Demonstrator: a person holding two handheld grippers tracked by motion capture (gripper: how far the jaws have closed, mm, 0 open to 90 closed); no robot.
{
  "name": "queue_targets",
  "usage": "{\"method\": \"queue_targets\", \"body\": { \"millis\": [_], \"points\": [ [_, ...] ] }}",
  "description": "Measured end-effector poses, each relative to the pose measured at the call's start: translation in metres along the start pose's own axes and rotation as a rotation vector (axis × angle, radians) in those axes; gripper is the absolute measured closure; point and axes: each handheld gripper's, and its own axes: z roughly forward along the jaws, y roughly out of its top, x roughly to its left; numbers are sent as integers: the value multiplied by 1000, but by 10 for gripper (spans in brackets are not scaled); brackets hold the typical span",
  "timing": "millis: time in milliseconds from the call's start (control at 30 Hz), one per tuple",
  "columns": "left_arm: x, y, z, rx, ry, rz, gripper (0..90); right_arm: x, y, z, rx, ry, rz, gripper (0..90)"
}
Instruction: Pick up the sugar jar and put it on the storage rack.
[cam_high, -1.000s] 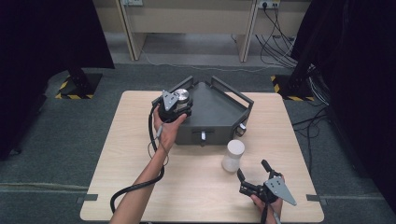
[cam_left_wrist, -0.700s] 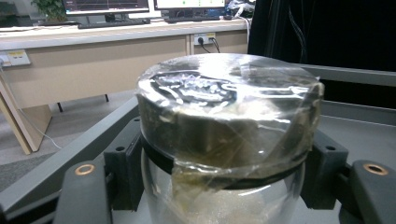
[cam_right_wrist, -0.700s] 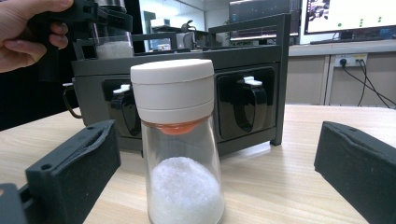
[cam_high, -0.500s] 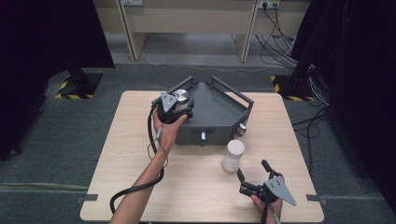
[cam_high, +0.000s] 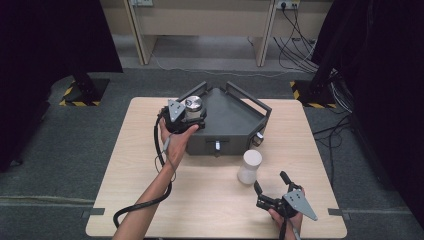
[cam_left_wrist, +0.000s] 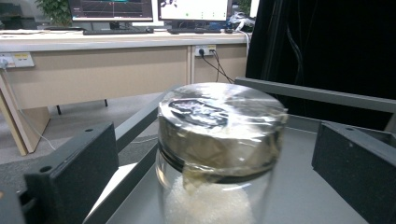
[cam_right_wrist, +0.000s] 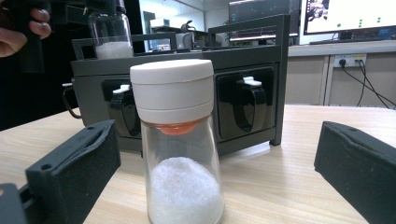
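Observation:
A glass jar with a foil-wrapped silver lid (cam_high: 193, 103) stands on the left corner of a dark grey three-cornered rack (cam_high: 232, 117). My left gripper (cam_high: 192, 116) reaches around it. Its jaws have just been opening, and in the left gripper view the jar (cam_left_wrist: 219, 126) stands between them with a gap on each side. A second jar with a white lid (cam_high: 249, 167), part full of white grains, stands on the table in front of the rack. My right gripper (cam_high: 270, 181) sits open just short of it, and that jar (cam_right_wrist: 175, 140) rises between its wide jaws, untouched.
The light wooden table (cam_high: 135, 170) has free room to the left and at the front. The rack's front face carries two latches (cam_right_wrist: 247, 100). Cables trail from both grippers. Dark curtains and a desk stand beyond the table.
The left gripper's jaws look a little wider around the silver-lidded jar. The right gripper and the white-lidded jar have kept still.

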Motion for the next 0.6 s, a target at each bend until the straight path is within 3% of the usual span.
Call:
{"method": "queue_targets", "body": {
  "millis": [400, 600],
  "points": [
    [3, -5, -26, -57, -52, -3, 0, 0, 0, 0, 0, -1, -3, 6],
    [2, -10, -40, -85, -78, 22, 0, 1, 0, 0, 0, -2, -4, 6]
  ]
}}
